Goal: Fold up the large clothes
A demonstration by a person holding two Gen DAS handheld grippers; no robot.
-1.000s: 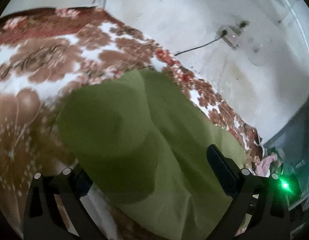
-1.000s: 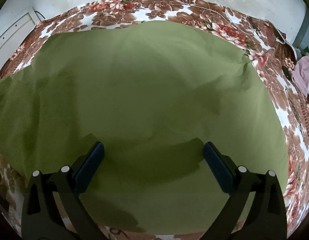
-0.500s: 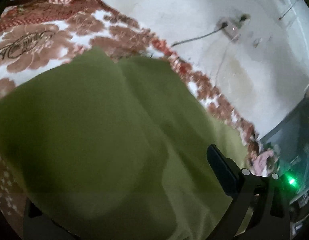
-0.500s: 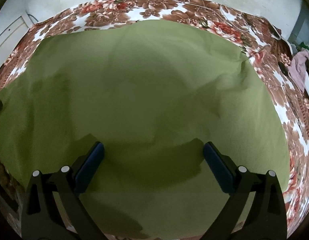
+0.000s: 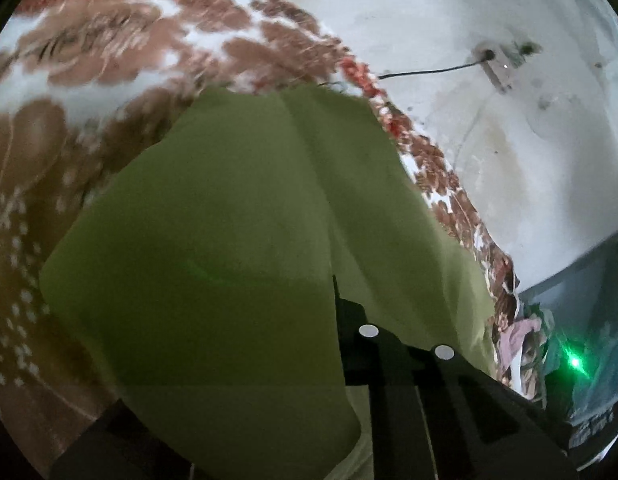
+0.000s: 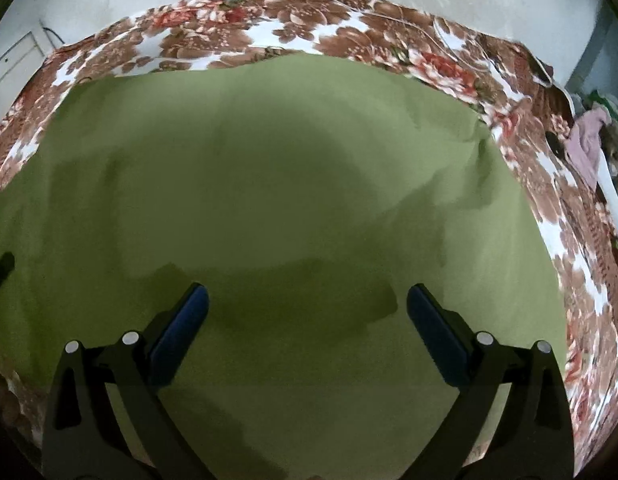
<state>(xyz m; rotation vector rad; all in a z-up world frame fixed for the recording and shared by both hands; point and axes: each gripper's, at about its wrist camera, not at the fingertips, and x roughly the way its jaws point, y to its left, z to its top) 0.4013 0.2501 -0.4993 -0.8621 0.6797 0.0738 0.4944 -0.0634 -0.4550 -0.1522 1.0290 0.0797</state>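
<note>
- Green cloth (image 6: 309,184) lies spread on the floral bedspread (image 6: 569,240).
- Left gripper (image 5: 335,280) angled downward, jaws closing, a raised fold between them.
- Right gripper (image 6: 307,304) points steeply down, jaws wide apart above the cloth, holding nothing.

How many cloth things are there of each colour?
Green cloth: 1
Brown-and-white flowery blanket: 1
Pink cloth: 1
Total: 3
</note>
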